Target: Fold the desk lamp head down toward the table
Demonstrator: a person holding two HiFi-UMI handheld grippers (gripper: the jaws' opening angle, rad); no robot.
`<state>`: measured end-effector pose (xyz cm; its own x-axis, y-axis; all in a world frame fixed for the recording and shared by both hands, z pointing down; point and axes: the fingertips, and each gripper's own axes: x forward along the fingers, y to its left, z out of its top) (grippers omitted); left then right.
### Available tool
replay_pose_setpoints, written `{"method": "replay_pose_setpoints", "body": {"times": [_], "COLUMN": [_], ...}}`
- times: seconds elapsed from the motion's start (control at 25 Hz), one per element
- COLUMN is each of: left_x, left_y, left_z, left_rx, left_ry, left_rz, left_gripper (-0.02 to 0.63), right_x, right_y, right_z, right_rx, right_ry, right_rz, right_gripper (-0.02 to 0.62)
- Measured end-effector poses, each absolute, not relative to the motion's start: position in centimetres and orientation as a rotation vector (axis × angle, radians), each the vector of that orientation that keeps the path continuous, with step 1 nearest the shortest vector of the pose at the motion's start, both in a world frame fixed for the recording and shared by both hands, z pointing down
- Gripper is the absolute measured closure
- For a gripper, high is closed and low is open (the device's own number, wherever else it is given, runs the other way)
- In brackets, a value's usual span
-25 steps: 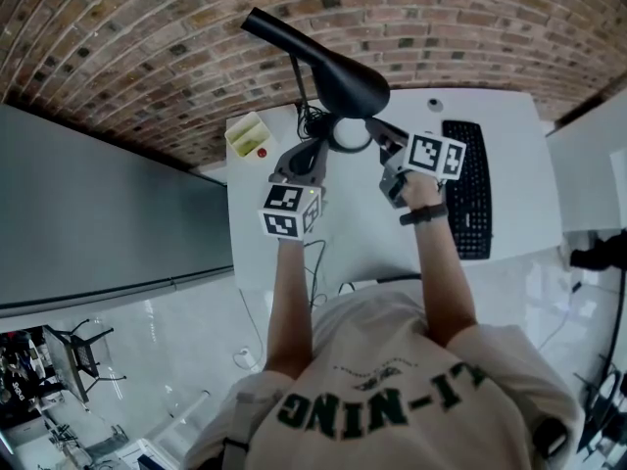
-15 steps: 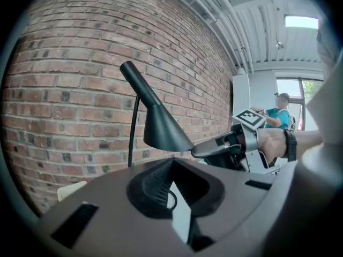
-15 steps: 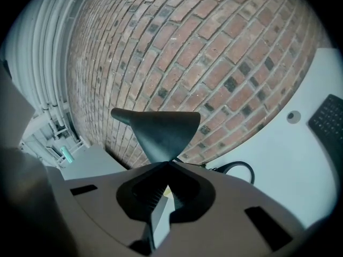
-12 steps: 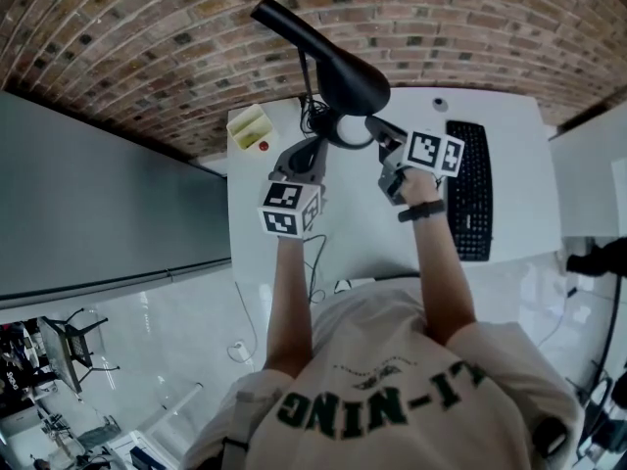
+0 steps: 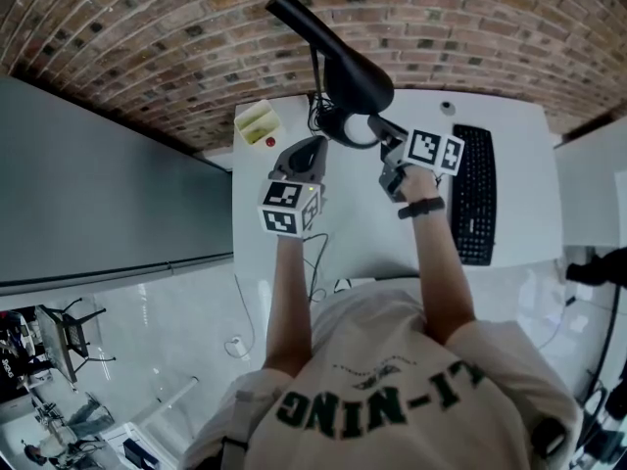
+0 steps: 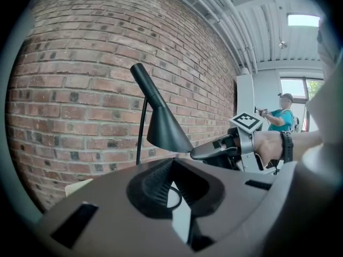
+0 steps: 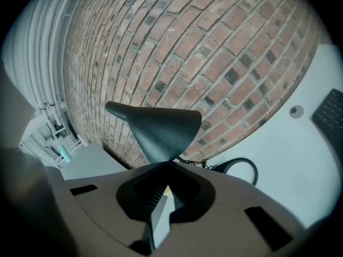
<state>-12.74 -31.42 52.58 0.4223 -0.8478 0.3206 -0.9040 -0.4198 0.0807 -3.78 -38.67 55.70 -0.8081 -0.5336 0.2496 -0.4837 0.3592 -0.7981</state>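
A black desk lamp stands at the back of the white desk, its cone head slanting up on a thin stem above a ring base. My right gripper is shut on the lower rim of the lamp head, and the rim runs straight into the jaw tips. The left gripper view shows the same hold from the side. My left gripper hovers left of the base, shut, with nothing between its jaws.
A black keyboard lies right of my right hand. A yellow box sits in the desk's back left corner. The brick wall runs close behind the lamp. A cable trails over the front edge. A grey cabinet is to the left.
The right gripper has eased slightly downward while still on the shade's rim. The left gripper has stayed where it was. The head view has shifted a little.
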Motion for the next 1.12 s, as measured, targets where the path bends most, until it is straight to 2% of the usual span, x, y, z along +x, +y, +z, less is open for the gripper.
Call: {"method": "replay_pose_setpoints", "body": {"times": [0.6, 0.84, 1.12], "left_x": [-12.1, -11.9, -11.1], "left_y": [-31.2, -31.5, -31.2], "left_z": [52.0, 50.3, 47.2], "left_rx": [2.452, 2.471, 2.542], "left_ry": [-1.528, -1.543, -1.552], "left_rz": [0.349, 0.326, 0.267], "left_gripper": [0.608, 0.607, 0.607], "right_x": [-3.2, -0.9, 2.1], "right_y": [-37.6, -37.0, -36.1], "right_z": [55.6, 53.7, 47.7], "right_rx": [-0.986, -1.143, -1.459], "right_ry": [2.584, 2.667, 2.771], "right_rz": [-1.411, -1.186, -0.576], "right_gripper": [0.591, 0.591, 0.591]}}
